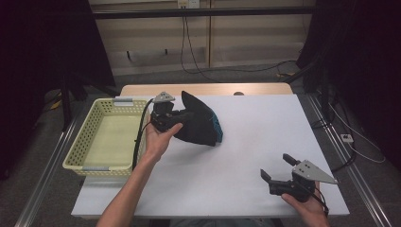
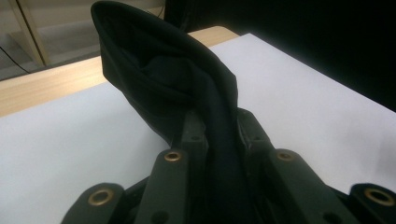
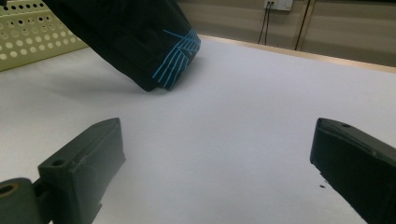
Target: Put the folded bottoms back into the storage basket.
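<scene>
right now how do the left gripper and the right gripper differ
The left gripper is shut on the black cloth, a fold pinched between its jaws; the right gripper is open and holds nothing. The left gripper is beside the yellow basket, with the cloth partly lifted off the white table; the right gripper sits at the table's near right corner, apart from the cloth. Both are black, hand-held, and carry a grey plate on top.

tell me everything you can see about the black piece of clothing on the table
The black garment looks like soft, matte fabric with a pattern of thin blue lines near one lower corner. It is bunched up, and one end stands in a peak above the rest. The left gripper has its jaws shut on a fold of it. Its lower edge rests on the white table, just right of the yellow basket.
</scene>
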The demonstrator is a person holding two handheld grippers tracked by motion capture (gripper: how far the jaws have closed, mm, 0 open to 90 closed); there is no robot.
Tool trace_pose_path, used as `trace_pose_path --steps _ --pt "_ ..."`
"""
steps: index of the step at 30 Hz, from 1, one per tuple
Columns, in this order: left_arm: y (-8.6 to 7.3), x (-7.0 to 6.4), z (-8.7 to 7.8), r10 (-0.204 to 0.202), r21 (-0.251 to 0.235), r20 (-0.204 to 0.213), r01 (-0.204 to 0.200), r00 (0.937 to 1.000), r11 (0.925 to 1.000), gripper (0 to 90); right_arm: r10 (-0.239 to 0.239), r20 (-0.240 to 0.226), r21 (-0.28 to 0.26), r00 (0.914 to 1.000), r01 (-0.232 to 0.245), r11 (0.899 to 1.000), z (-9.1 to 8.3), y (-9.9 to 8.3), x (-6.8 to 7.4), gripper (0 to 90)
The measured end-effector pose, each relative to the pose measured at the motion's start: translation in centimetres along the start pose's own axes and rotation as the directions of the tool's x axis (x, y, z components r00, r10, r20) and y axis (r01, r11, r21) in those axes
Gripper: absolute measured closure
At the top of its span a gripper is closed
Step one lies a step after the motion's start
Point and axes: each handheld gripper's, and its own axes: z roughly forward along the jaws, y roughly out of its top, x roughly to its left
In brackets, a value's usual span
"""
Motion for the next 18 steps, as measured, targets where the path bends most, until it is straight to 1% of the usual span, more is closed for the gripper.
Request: trace_pose_path --steps 3,5,8,11,16,18 --pt "0.3 -0.1 -0.4 0.018 0.005 0.0 -0.018 0.9998 0.9998 76.7 0.0 0.0 -0.001 1.0 0.0 1.0 0.0 0.0 0.0 2.7" --pt "0.5 -0.2 -0.7 0.022 0.002 -0.006 -0.022 0.9997 0.9997 76.7 0.0 -0.001 -0.001 1.0 0.0 1.0 0.0 0.0 0.0 2.7" --pt "0.7 -0.2 -1.2 0.025 -0.009 -0.025 -0.026 0.9994 0.9996 76.7 0.0 -0.002 0.001 1.0 0.0 1.0 0.0 0.0 0.0 2.7" --pt "0.8 -0.1 -1.5 0.028 -0.013 -0.032 -0.028 0.9991 0.9995 76.8 0.0 -0.003 0.001 1.0 0.0 1.0 0.0 0.0 0.0 2.7" --pt "1.0 0.0 -2.1 0.042 -0.014 -0.052 -0.043 0.9977 0.999 76.7 0.002 -0.001 0.0 1.0 -0.002 1.0 0.0 0.0 0.0 2.7" --pt "1.2 -0.1 -2.5 0.057 -0.015 -0.067 -0.058 0.9961 0.9982 76.7 0.0 -0.003 0.001 1.0 0.0 1.0 0.0 0.0 0.0 2.7"
